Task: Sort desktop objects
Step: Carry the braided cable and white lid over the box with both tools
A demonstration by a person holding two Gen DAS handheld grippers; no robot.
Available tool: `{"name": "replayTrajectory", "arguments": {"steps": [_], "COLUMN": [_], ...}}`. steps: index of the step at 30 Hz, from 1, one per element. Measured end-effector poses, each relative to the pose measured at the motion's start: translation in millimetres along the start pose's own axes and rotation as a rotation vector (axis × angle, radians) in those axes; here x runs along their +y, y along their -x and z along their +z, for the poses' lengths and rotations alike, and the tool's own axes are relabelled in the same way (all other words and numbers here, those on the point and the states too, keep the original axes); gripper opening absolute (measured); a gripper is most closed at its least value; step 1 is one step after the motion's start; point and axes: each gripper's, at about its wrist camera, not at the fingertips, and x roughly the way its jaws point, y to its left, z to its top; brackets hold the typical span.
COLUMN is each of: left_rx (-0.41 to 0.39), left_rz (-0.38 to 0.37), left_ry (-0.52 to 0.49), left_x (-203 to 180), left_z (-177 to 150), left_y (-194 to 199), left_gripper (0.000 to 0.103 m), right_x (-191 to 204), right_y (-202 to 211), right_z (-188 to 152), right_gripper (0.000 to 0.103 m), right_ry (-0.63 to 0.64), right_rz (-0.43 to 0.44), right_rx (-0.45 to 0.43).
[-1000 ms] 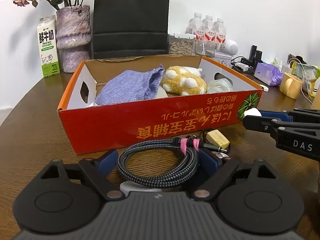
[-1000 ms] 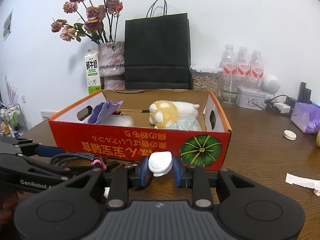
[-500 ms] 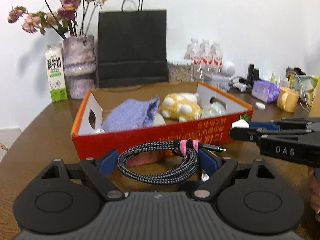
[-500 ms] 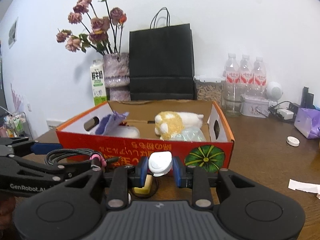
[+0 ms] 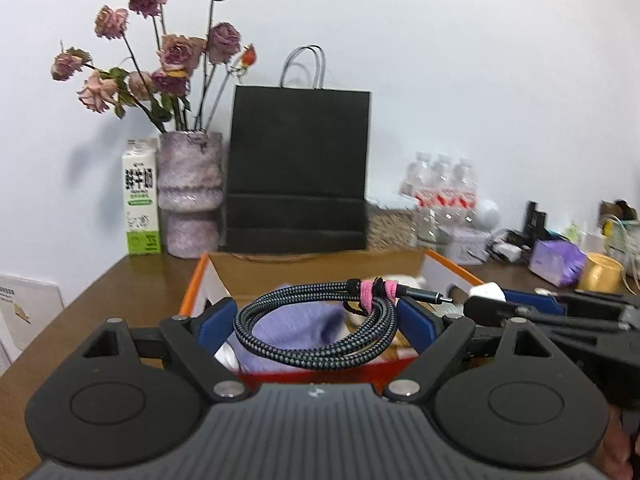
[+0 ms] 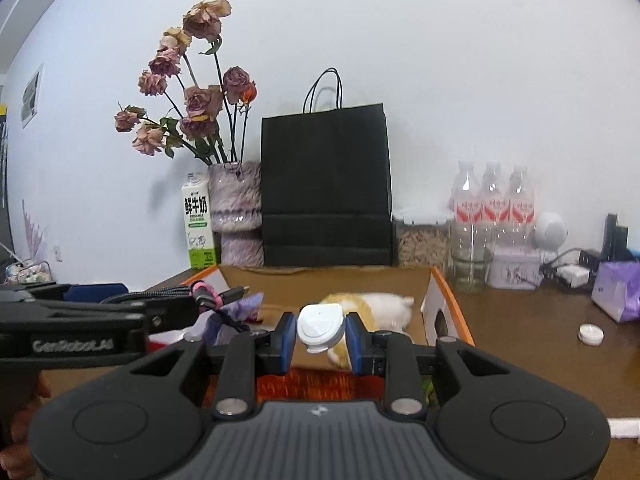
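Note:
My left gripper (image 5: 316, 322) is shut on a coiled braided cable (image 5: 320, 334) with a pink tie, held above the red cardboard box (image 5: 196, 280). My right gripper (image 6: 321, 334) is shut on a small white charger (image 6: 320, 326), also above the box (image 6: 448, 292). In the box lie a purple cloth (image 5: 296, 326) and a yellow-and-white plush toy (image 6: 380, 306). The right gripper shows at the right of the left wrist view (image 5: 520, 308); the left gripper with the cable shows at the left of the right wrist view (image 6: 132, 308).
Behind the box stand a black paper bag (image 5: 298, 168), a vase of dried roses (image 5: 190, 192), a milk carton (image 5: 140, 196) and water bottles (image 6: 494, 204). A purple tissue pack (image 6: 618, 288), a white cap (image 6: 591, 334) and a yellow mug (image 5: 602, 278) sit at the right.
Both grippers have risen from table level in front of the box to above its front wall, carrying the cable and the charger. The view now looks over the box.

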Motion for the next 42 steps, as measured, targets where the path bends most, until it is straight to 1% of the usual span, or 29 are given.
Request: {"name": "replayTrajectory", "arguments": {"steps": [7,10,12,16,20,27,28,29,30,31,32,33,35,38,42], "left_rx": [-0.016,-0.012,-0.009,0.009,0.028,0.022,0.024,0.019,0.011,0.001,-0.011,-0.018,-0.025,-0.016,-0.013], "left_rz": [0.083,0.088,0.105,0.102,0.11,0.114,0.117,0.12,0.119,0.115,0.105,0.102,0.116,0.127,0.127], "left_ry": [0.021,0.043,0.042,0.036,0.011,-0.015,-0.013,-0.01,-0.006,-0.001,0.007,0.012,0.015,0.015,0.023], "left_x": [2.3,6.7,8.3,13.2,13.7,9.8,10.1,10.2,10.9,12.0,13.0,13.6,14.3,15.5,17.4], "left_z": [8.5,7.2,6.8,5.2,0.5,-1.2,-1.5,-1.6,-1.4,-1.1,-1.1,-1.0,-1.1,-1.7,-2.1], "left_y": [-35.9,-47.5,-54.8,-66.2,-70.2,-70.6,-70.4,-69.3,-67.7,-65.8,-63.0,-61.0,-58.8,-57.5,-55.4], "left_gripper": [0.087,0.087,0.087,0.087,0.087,0.089,0.09,0.098,0.103,0.103,0.103,0.103,0.103,0.103,0.103], "right_x": [9.2,7.2,5.3,2.6,4.4,2.5,1.7,1.1,0.0,-0.6,-0.8,-0.8,0.2,2.3,2.3], "right_y": [-38.2,-56.7,-67.9,-85.0,-90.9,-91.3,-90.8,-90.0,-88.9,-86.3,-83.7,-80.8,-76.2,-73.9,-72.8], "right_z": [9.0,7.3,7.0,4.4,-2.0,-6.7,-7.0,-7.4,-7.6,-7.7,-7.4,-7.4,-7.5,-8.1,-8.5], "right_gripper": [0.026,0.026,0.026,0.026,0.025,0.027,0.03,0.043,0.06,0.067,0.081,0.091,0.096,0.101,0.101], "right_ry": [0.003,-0.019,-0.031,-0.045,-0.026,-0.025,-0.025,-0.025,-0.03,-0.033,-0.033,-0.03,-0.017,0.001,0.001], "right_rz": [-0.032,-0.042,-0.045,-0.024,-0.018,-0.021,-0.026,-0.032,-0.036,-0.039,-0.041,-0.044,-0.051,-0.059,-0.057], "right_rx": [-0.011,0.003,0.014,0.042,0.062,0.064,0.065,0.067,0.061,0.051,0.039,0.025,0.0,-0.004,-0.003]}}
